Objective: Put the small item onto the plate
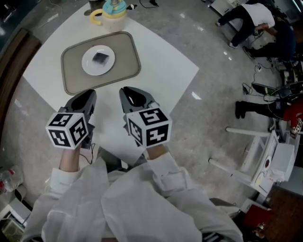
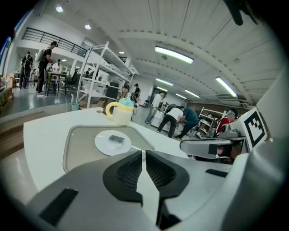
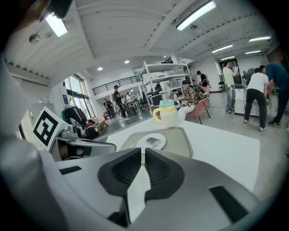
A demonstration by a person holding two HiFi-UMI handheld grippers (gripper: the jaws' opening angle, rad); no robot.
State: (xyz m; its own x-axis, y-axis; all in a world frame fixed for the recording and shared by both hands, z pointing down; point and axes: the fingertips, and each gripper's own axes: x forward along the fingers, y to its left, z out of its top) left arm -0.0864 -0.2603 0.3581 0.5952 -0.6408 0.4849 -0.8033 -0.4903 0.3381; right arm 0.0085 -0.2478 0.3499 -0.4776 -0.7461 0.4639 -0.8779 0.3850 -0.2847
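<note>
Head view: the small dark item (image 1: 100, 58) is lying on the white plate (image 1: 88, 68), inside a grey tray (image 1: 71, 84) on the white table (image 1: 165, 66); a yellow-handled cup (image 1: 113, 12) is standing beyond; the left gripper (image 1: 90, 93) and right gripper (image 1: 128, 90) are hovering on the near side. Left gripper view: its jaws are sitting almost together, empty; people are working by racks (image 2: 97, 72). Right gripper view: its jaws are likewise narrow, empty; the item's axis is too small to tell.

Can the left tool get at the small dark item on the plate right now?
Probably yes. The left tool is close by the near edge of the tray, with only bare tray between it and the small dark item on the plate. Its jaws are nearly shut and empty, so they must open first.
</note>
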